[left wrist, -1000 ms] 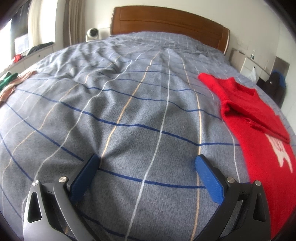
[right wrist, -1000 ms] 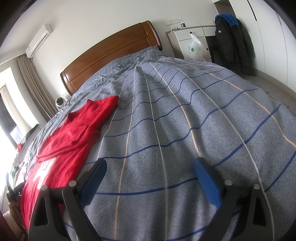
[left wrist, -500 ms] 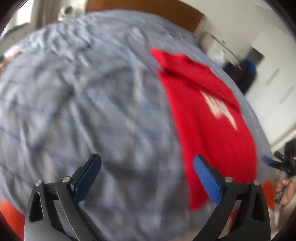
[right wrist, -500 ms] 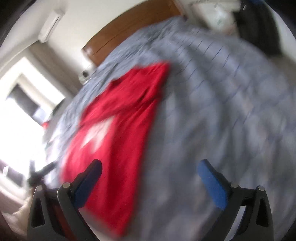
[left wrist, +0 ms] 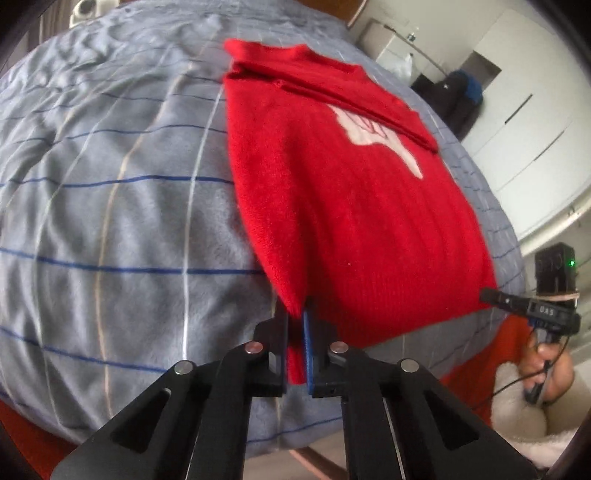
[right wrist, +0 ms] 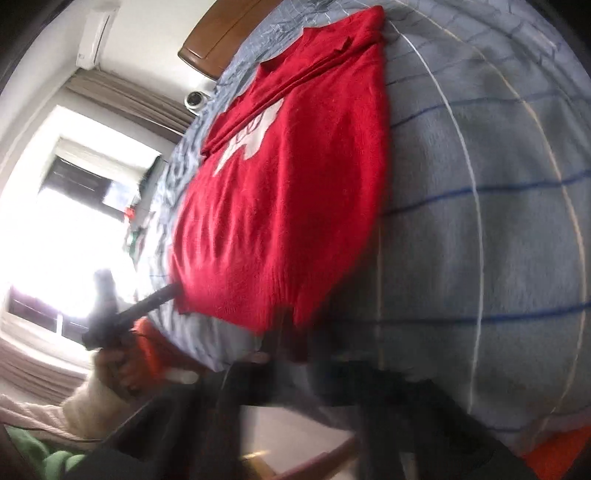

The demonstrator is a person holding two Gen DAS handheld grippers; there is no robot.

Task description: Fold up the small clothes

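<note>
A red knit sweater (left wrist: 343, 192) with a white motif lies flat on the bed, sleeves folded across its chest. My left gripper (left wrist: 297, 332) is shut on the sweater's near left hem corner. The sweater also shows in the right wrist view (right wrist: 288, 206). My right gripper (right wrist: 295, 350) is blurred, and it looks shut on the near right hem corner. Each gripper shows in the other's view, at the opposite hem corner (left wrist: 517, 304) (right wrist: 147, 302).
The bed has a grey quilt (left wrist: 110, 221) with blue, white and tan lines, and a wooden headboard (right wrist: 225, 29). A white wardrobe (left wrist: 524, 140) and a dark coat (left wrist: 454, 99) stand to the right. A bright window (right wrist: 55, 240) is on the left.
Both grippers were open over bare quilt a second ago. They swung to the sweater's hem and closed, one on each near corner.
</note>
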